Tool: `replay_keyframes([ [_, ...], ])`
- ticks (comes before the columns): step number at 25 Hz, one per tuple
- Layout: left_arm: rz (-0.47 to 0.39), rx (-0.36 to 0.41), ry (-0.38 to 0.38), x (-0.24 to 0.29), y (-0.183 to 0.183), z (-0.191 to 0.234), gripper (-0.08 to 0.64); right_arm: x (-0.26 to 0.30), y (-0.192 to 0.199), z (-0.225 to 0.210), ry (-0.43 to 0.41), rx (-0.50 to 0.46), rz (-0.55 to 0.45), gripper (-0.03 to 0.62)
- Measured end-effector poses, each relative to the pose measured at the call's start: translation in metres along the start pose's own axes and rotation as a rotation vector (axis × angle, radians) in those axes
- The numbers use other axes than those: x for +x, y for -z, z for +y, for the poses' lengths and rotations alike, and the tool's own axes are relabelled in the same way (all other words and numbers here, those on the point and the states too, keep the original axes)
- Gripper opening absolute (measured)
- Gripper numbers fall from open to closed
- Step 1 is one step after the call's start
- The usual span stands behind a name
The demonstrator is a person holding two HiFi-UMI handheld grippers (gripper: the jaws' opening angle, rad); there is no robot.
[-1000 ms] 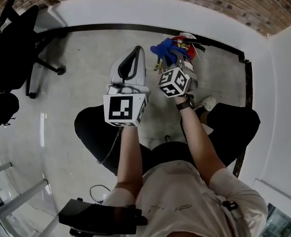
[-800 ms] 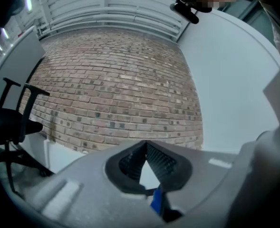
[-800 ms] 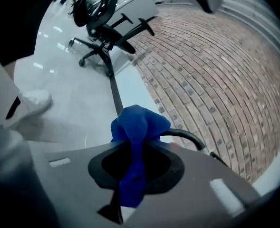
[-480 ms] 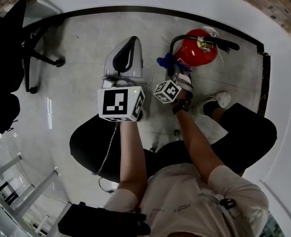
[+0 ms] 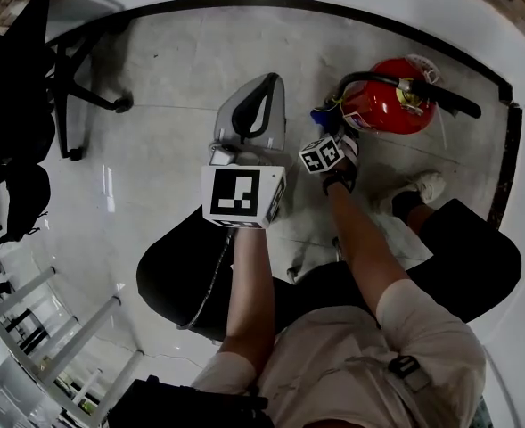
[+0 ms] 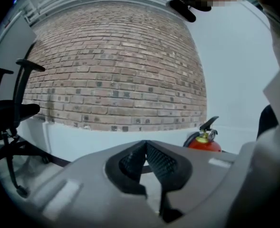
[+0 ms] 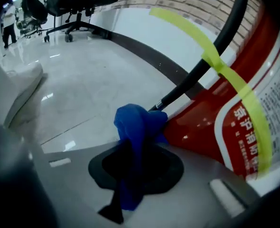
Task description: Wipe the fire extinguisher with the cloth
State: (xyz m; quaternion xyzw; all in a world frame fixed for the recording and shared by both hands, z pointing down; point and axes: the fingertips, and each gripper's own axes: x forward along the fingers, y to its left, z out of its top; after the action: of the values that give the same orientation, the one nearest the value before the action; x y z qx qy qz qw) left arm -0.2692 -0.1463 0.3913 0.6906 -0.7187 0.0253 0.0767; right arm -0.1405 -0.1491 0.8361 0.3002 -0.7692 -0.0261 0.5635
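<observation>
The red fire extinguisher [image 5: 389,105] stands on the floor by the white wall, with its black hose [image 5: 369,80] and handle on top. My right gripper [image 5: 332,130] is shut on a blue cloth [image 7: 139,127], and the cloth presses against the red cylinder [image 7: 235,122] low down beside the hose [image 7: 201,65]. My left gripper [image 5: 249,119] is held up to the left, apart from the extinguisher, its jaws shut with nothing between them [image 6: 146,161]. In the left gripper view the extinguisher [image 6: 204,141] shows far off at the right.
A black office chair [image 5: 30,69] stands at the far left. A black baseboard [image 5: 271,5] runs along the curved white wall behind the extinguisher. The person's knees and a white shoe [image 5: 427,185] lie close to the extinguisher's right.
The right gripper with the cloth has slid down the left side of the extinguisher. The head view has shifted, so the extinguisher now sits further right. The left gripper stayed raised.
</observation>
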Motion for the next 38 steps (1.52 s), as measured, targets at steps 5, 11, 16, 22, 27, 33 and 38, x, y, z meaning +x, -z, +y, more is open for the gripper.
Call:
replay_keyframes([
  [5,-0.027,0.004,0.007,0.007,-0.021,0.004,0.002,-0.010,-0.009,-0.003,-0.087,0.051,-0.018,0.061],
  [11,-0.111,0.000,0.090,0.011,-0.061,-0.010,0.002,-0.172,-0.078,-0.034,-0.114,0.084,-0.415,0.061],
  [16,-0.151,0.032,0.169,0.009,-0.089,-0.032,0.002,-0.327,-0.107,-0.117,0.023,0.252,-0.716,0.063],
  [22,-0.207,0.029,0.200,0.002,-0.105,-0.052,0.002,-0.377,-0.114,-0.225,0.227,0.382,-0.723,0.064],
  [27,-0.174,0.025,0.212,0.001,-0.090,-0.063,0.002,-0.352,-0.107,-0.197,0.223,0.222,-0.734,0.061],
  [33,-0.154,0.002,0.170,-0.004,-0.074,-0.054,0.002,-0.240,-0.082,-0.116,0.116,0.059,-0.515,0.063],
  [38,-0.135,-0.082,0.146,-0.006,-0.056,-0.046,0.002,-0.116,-0.020,-0.065,0.099,0.077,-0.305,0.061],
])
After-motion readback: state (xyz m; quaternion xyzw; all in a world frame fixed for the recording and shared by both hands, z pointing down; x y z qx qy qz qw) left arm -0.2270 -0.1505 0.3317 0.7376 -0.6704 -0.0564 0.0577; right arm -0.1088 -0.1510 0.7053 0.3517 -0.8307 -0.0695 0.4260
